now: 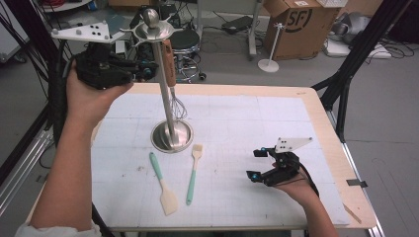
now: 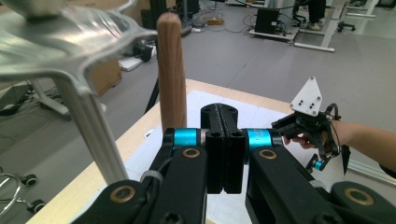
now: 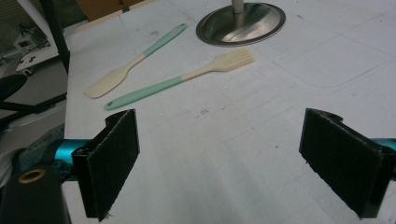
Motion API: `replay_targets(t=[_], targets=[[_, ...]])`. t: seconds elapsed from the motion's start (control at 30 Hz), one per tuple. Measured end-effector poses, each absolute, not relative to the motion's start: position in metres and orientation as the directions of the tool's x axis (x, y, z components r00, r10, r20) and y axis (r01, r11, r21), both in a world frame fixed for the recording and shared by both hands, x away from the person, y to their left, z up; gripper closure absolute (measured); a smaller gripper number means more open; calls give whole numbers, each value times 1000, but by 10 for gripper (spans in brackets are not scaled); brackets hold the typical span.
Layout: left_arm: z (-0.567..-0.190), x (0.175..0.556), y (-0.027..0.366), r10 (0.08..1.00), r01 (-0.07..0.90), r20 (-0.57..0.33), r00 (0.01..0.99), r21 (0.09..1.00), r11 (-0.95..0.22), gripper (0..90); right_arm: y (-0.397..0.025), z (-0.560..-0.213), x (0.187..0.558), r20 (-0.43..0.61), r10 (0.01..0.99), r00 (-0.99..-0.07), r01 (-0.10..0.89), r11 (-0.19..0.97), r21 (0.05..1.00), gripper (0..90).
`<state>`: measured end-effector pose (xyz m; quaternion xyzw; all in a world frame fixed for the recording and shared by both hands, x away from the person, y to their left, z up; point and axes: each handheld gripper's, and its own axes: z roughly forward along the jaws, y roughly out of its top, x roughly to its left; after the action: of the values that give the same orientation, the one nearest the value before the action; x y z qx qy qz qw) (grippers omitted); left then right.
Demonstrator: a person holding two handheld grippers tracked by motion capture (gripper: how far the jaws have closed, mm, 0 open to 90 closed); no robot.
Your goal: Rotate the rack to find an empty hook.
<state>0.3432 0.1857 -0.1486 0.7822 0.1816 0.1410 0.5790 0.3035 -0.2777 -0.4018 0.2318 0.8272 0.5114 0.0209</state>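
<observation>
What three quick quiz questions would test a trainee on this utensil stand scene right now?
1. True or false: the left tongs are closed with nothing between them.
2. Which utensil hangs on the stand? A) the whisk B) the spatula C) the brush
3. Fill in: the right tongs are ____, over the white mat.

Key: 1 true, the jaws meet beside the whisk's wooden handle without holding it. 2 A; the spatula and brush lie flat on the mat in front of the stand's base. 3 open.
</observation>
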Motion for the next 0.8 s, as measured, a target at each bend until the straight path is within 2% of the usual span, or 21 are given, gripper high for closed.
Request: replay_targets(t=[0.13,0.8], targets=[[-137,342,188,460,105,36,887,955,-278,897,-277,-402,303,201,404,-892,361,371,856,116],[-135,348,204,529,114,17,848,970,-215,897,-277,-402,303,203,408,-890,364,371,854,116]])
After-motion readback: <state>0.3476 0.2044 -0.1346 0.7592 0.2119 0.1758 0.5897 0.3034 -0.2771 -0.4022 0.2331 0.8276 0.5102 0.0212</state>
